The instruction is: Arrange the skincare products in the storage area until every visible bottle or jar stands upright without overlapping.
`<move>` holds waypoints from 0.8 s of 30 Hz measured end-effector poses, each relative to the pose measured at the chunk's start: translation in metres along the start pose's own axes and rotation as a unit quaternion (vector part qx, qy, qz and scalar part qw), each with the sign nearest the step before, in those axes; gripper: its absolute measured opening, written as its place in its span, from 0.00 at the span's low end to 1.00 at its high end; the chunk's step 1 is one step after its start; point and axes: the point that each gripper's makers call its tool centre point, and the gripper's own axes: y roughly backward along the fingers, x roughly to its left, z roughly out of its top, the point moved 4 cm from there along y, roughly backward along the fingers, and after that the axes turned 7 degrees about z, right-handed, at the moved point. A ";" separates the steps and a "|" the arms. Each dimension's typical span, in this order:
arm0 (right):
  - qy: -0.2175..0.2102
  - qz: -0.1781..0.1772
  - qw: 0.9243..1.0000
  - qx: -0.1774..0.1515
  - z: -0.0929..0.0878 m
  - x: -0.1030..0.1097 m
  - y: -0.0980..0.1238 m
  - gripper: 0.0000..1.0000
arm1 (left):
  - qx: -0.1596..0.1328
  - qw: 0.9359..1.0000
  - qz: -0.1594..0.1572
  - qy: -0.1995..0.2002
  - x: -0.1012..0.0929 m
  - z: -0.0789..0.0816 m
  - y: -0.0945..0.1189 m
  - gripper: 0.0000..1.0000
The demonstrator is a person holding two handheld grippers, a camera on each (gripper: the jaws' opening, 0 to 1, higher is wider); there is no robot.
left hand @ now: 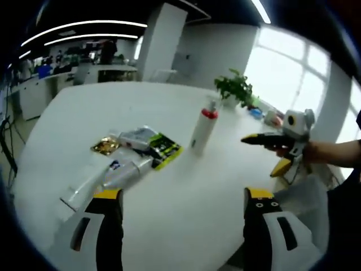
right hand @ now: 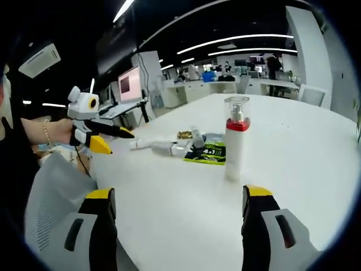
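I hold both tools up off the white tabletop [left hand: 186,197], and neither has anything in it: my left gripper [left hand: 183,197] has its yellow-tipped black jaws spread wide apart at the bottom of the left gripper view, and my right gripper [right hand: 177,195] stands just as wide in the right gripper view, bare table showing between each pair. I judge this as a pause to size up the job, not a reach. My landmark is the tall white pump bottle with the red collar and clear cap [right hand: 235,138]: it stands upright on its own base with clear table around it, so it already meets the goal and I would leave it alone. The work lies in the cluster beside it, on the side toward my left gripper. Nearest my left jaws is a long white tube with a flat crimped end [left hand: 104,178], lying on its side. Against it lies a flat black and lime-green sachet [left hand: 163,149], the item closest to the pump bottle, with a silvery pouch [left hand: 138,137] overlapping it and a small gold foil packet [left hand: 105,145] on the far side of the pile. They overlap because they lie loose, so the tube would need lifting clear and standing on end. Beyond the pump bottle, near the table's far edge, a green potted plant [left hand: 236,89] stands by the window.
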 end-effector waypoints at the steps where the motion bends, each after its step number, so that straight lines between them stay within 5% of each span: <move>1: -0.002 -0.001 1.000 0.000 -0.001 0.002 0.001 0.94 | 0.000 1.000 0.002 0.002 0.001 -0.003 0.003 0.82; 24: -0.031 -0.024 0.999 -0.026 -0.010 0.035 0.023 0.99 | -0.001 0.999 0.034 0.015 0.005 -0.035 0.053 0.97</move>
